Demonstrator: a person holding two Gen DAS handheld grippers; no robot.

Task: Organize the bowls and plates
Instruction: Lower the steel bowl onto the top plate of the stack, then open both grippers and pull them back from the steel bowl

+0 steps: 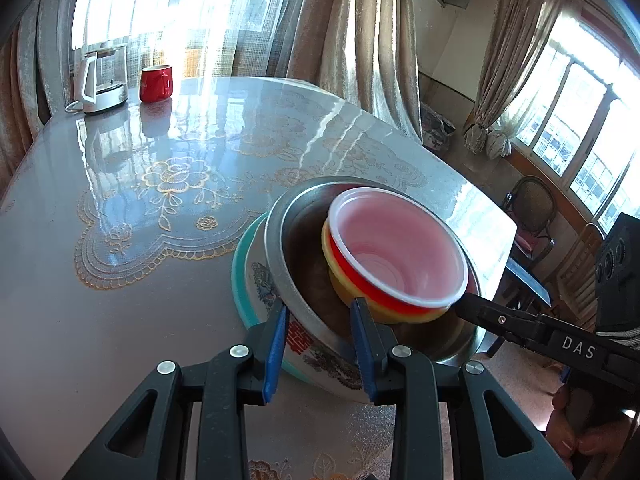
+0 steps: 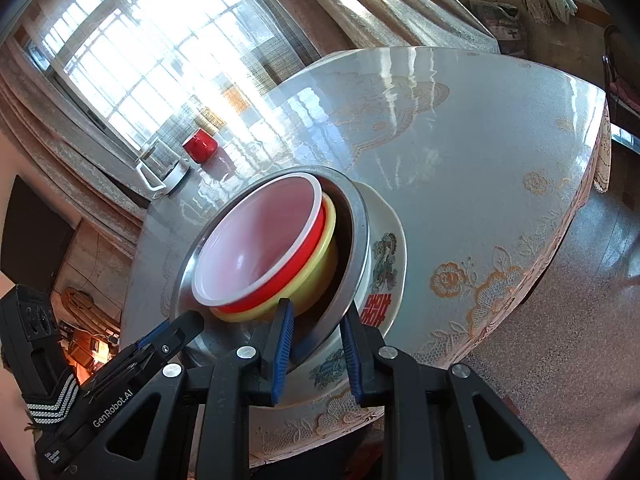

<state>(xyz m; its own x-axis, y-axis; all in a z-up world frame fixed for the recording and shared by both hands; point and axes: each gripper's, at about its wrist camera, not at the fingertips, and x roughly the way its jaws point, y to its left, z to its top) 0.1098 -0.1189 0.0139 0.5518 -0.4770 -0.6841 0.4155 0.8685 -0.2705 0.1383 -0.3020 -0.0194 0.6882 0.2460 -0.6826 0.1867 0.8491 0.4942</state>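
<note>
Nearest, the left gripper [image 1: 320, 320] is pinching the steel basin [image 1: 280, 248] rim at its 7 o'clock, and the right gripper [image 2: 316, 320] is pinching the same rim at 5 o'clock. The basin, holding a yellow bowl [image 1: 340, 280] and a red bowl [image 1: 400, 256], is sitting on the painted plate [image 1: 248, 276] near the table [image 1: 120, 200] edge. I am judging both hands should be moving level together. Only the left view is showing the kettle [image 1: 102, 80] clearly; the right view is showing the plate's red character.

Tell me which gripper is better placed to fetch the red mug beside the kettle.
Probably left. The left gripper and right gripper both grip the round steel bowl's rim, but bare table runs from the left one to the red mug; the red plastic bowl blocks the right one's path.
</note>
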